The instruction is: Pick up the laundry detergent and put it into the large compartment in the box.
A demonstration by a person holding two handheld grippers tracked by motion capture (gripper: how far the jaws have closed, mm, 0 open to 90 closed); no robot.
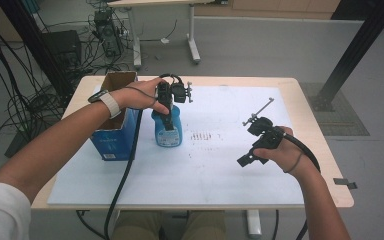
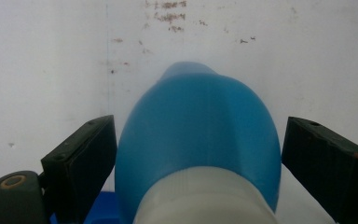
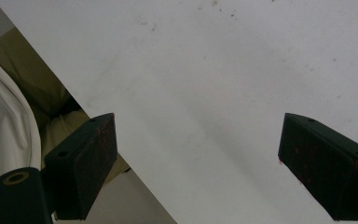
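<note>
A blue plastic bottle (image 1: 168,132) with a white neck stands upright on the white board (image 1: 220,170), left of middle. My left gripper (image 1: 168,119) comes down on it from above. In the left gripper view the bottle's blue shoulder (image 2: 196,130) sits between the two black jaws. The left pad (image 2: 86,163) is at the bottle's side, and a thin gap shows beside the right pad (image 2: 321,163), so I read this gripper as open. My right gripper (image 1: 246,159) hovers over the board's right part. It is open (image 3: 198,140) with nothing between its jaws.
A blue carton (image 1: 114,135) with an open cardboard top stands just left of the bottle, under my left wrist. Faint scribble marks (image 1: 204,136) lie mid-board. The right gripper view shows the board's near edge and the person's lap (image 3: 37,107).
</note>
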